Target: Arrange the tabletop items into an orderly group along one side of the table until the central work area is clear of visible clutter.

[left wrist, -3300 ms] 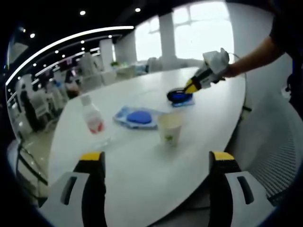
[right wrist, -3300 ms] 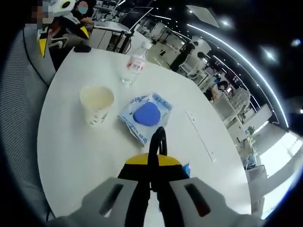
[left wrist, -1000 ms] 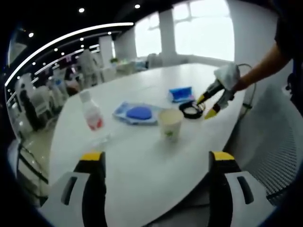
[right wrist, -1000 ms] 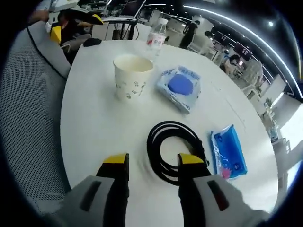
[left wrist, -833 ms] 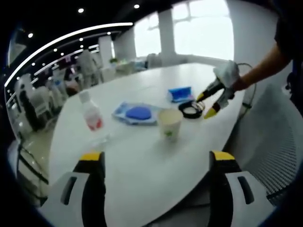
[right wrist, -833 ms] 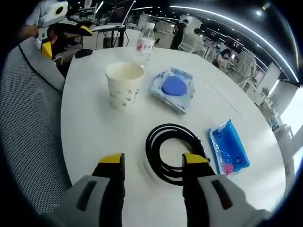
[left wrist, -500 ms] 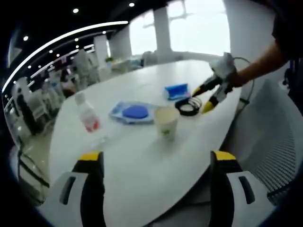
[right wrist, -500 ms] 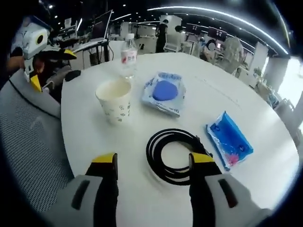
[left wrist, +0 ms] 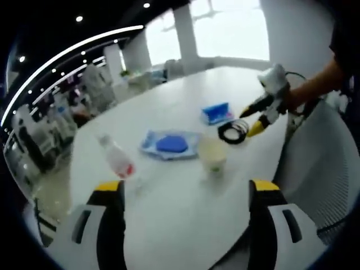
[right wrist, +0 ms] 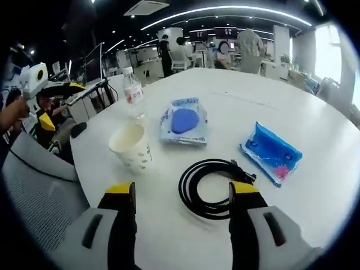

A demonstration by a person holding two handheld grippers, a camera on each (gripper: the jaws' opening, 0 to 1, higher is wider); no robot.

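Observation:
On the white round table lie a black coiled cable, a paper cup, a pale packet with a blue disc, a bright blue packet and a clear water bottle. My right gripper stands open just in front of the cable, holding nothing. In the left gripper view the same cup, cable, disc packet, blue packet and bottle show. My left gripper is open, back from the table's near edge. The right gripper shows there, open beside the cable.
A grey mesh chair back stands at the table's left edge in the right gripper view. A small dark object lies near the table's rim. Desks, monitors and people fill the office behind. A person's arm holds the right gripper.
My right gripper opened, left the black cable lying on the table near the cup, and drew back a little. The left gripper view has shifted and tilted.

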